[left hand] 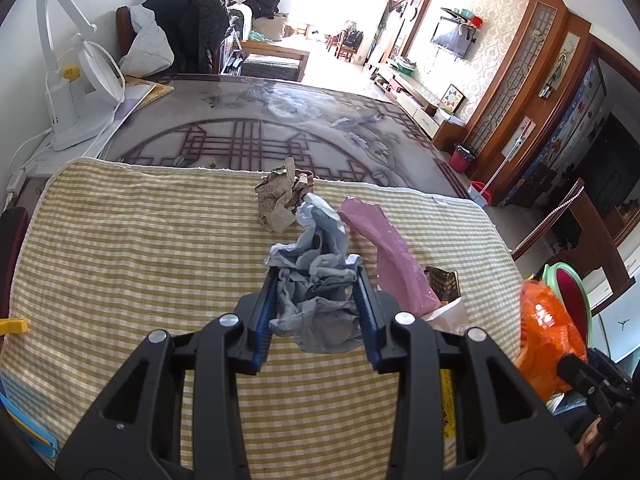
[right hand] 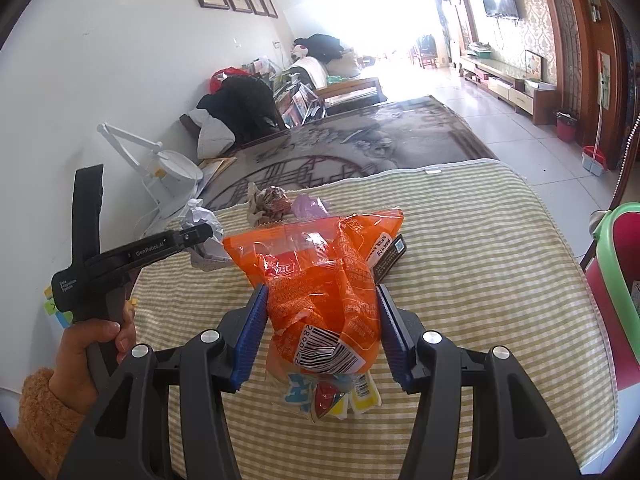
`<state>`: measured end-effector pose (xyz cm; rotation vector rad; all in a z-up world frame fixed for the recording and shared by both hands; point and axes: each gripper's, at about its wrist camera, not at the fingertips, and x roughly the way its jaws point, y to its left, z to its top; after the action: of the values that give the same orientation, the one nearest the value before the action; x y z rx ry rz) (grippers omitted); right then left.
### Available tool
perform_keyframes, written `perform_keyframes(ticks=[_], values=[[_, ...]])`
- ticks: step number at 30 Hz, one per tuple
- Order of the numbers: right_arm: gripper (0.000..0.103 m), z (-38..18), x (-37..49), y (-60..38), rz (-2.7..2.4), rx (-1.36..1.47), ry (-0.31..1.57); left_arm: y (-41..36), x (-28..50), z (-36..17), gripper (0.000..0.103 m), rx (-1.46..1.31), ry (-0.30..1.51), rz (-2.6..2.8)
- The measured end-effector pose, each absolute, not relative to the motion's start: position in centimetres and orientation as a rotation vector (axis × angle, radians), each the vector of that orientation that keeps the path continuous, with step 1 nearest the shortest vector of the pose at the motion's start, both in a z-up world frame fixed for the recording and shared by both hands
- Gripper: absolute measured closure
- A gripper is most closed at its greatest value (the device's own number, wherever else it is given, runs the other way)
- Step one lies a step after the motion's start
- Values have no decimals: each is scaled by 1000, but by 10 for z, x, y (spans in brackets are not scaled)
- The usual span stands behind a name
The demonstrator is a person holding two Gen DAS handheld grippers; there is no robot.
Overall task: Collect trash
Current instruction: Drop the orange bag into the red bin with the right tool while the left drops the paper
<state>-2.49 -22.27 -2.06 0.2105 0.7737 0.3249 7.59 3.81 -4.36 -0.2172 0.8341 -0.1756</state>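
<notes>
Right gripper (right hand: 322, 298) clamps orange snack bag (right hand: 320, 276)

- The cloth (left hand: 120, 240) lies on the surface (left hand: 280, 120) and covers its near part.
- On the cloth, the crumpled paper (left hand: 280, 200) lies farthest back.
- The wad (left hand: 316, 280) lies before the paper, between the left gripper's (left hand: 316, 268) jaws.
- The pouch (left hand: 388, 256) lies just right of the wad; the small box (left hand: 444, 284) lies right of the pouch.
- The snack bag (right hand: 324, 276) sits between the right gripper's (right hand: 322, 292) jaws, before the small box.
- The lamp (left hand: 72, 92) stands at the surface's left edge, by the wall.
- The bin (right hand: 616, 264) stands right of the surface.
</notes>
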Motion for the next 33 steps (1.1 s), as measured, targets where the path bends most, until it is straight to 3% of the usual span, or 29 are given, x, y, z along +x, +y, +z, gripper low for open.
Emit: perform_keyframes(ticks=[12, 18, 33], values=[[52, -11, -44, -265, 288, 292, 730, 7, 36, -27, 68, -172, 795, -193], [52, -7, -61, -299, 272, 357, 702, -34, 13, -14, 68, -242, 795, -258], [52, 2, -108, -395, 119, 493, 612, -164, -12, 21, 68, -109, 764, -473]])
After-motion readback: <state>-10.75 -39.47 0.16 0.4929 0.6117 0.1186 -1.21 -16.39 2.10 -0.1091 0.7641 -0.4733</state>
